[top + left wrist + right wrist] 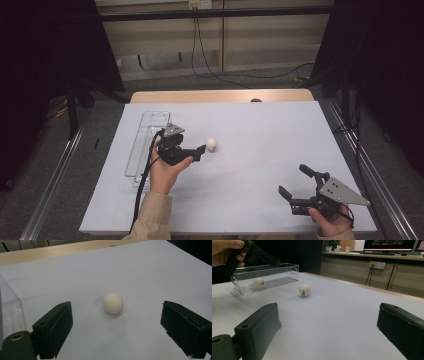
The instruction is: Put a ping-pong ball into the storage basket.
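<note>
Jaws of the left gripper stand open, aligned on the white ball at frame centre, presumably for pickup into the clear tray. Right gripper, lower right, rests open, well apart.

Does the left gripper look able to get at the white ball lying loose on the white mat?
Probably yes: the left gripper is open, the white ball lies just ahead of it, and nothing stands between them.
</note>
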The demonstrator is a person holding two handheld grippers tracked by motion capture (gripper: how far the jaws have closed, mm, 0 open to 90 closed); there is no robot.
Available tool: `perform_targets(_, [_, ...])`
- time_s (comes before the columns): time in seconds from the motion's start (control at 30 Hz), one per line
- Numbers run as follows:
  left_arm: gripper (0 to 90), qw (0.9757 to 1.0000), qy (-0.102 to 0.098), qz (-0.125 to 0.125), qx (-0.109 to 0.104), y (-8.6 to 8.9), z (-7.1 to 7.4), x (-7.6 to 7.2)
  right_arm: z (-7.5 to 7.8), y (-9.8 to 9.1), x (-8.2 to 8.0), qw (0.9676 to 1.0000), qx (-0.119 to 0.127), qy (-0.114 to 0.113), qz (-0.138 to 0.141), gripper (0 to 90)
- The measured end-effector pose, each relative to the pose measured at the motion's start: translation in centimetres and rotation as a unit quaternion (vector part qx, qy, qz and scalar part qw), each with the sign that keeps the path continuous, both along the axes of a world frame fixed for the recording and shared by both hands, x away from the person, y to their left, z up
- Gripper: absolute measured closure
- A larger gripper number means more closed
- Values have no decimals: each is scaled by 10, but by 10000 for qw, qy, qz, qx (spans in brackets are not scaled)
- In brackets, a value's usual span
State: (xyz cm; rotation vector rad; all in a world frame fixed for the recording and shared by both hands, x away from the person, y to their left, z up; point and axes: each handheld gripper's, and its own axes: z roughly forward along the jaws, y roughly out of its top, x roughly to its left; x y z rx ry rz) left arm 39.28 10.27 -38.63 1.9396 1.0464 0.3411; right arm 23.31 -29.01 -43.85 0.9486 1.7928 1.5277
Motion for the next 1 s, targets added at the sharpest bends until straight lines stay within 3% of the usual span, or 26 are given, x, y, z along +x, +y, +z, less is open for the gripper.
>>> perform_targets(1.0, [100,10000,11,-25,58,-14,-8,6,0,1,0,10000,-7,-12,8,35])
